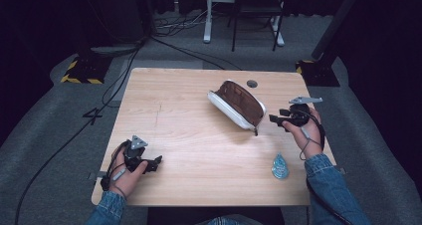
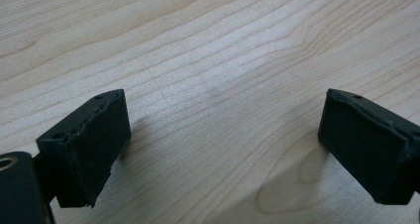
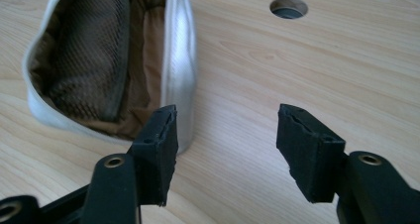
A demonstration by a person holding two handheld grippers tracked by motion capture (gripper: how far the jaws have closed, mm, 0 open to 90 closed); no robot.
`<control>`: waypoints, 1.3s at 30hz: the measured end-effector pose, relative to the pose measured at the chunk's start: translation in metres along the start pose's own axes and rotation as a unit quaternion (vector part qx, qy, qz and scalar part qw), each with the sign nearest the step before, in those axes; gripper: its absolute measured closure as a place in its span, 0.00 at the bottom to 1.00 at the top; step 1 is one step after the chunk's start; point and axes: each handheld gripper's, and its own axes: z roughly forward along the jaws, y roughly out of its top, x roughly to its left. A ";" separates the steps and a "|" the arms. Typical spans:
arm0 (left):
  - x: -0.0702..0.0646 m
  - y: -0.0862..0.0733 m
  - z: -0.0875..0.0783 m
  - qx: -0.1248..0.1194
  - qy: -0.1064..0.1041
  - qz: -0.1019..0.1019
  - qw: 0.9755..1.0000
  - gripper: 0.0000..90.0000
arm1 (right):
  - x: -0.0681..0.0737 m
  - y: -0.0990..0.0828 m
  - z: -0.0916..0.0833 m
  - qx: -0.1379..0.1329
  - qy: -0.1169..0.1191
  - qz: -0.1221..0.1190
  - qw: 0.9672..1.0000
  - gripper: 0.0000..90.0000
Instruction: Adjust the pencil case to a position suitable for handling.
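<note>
A white pouch (image 1: pixel 238 105) with a brown mesh lining lies unzipped on the wooden table (image 1: pixel 189 135), right of centre. My right gripper (image 1: pixel 274 119) is open just to the right of the pouch's near end, jaws pointing at it. In the right gripper view the pouch (image 3: pixel 106 60) gapes open ahead, and my right gripper (image 3: pixel 225 149) holds nothing, its left jaw just in front of the pouch's white rim. My left gripper (image 1: pixel 157 163) rests near the table's front left, open and empty. In the left gripper view my left gripper (image 2: pixel 223 149) hovers over bare wood.
A small light-blue teardrop-shaped object (image 1: pixel 280 167) lies near the front right edge of the table. A round cable hole (image 1: pixel 252 83) sits behind the pouch, also seen as the hole (image 3: pixel 288 8). Cables and stands crowd the floor beyond the table.
</note>
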 end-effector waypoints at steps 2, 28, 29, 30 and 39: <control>0.000 0.000 0.000 -0.001 0.000 -0.001 1.000 0.07 | 0.003 0.006 0.004 0.001 0.004 -0.003 1.000 0.45; -0.001 0.000 0.000 -0.001 0.002 -0.002 1.000 0.07 | 0.014 0.029 0.074 0.053 0.026 0.008 0.998 0.40; -0.001 0.000 0.000 -0.001 0.002 -0.002 1.000 0.07 | 0.014 0.029 0.076 0.055 0.026 0.009 0.998 0.40; -0.001 0.000 0.000 -0.001 0.002 -0.002 1.000 0.07 | 0.013 0.029 0.077 0.056 0.025 0.009 0.998 0.41; -0.001 0.000 0.000 -0.001 0.002 -0.002 1.000 0.07 | 0.010 0.027 0.086 0.074 0.028 0.019 0.997 0.51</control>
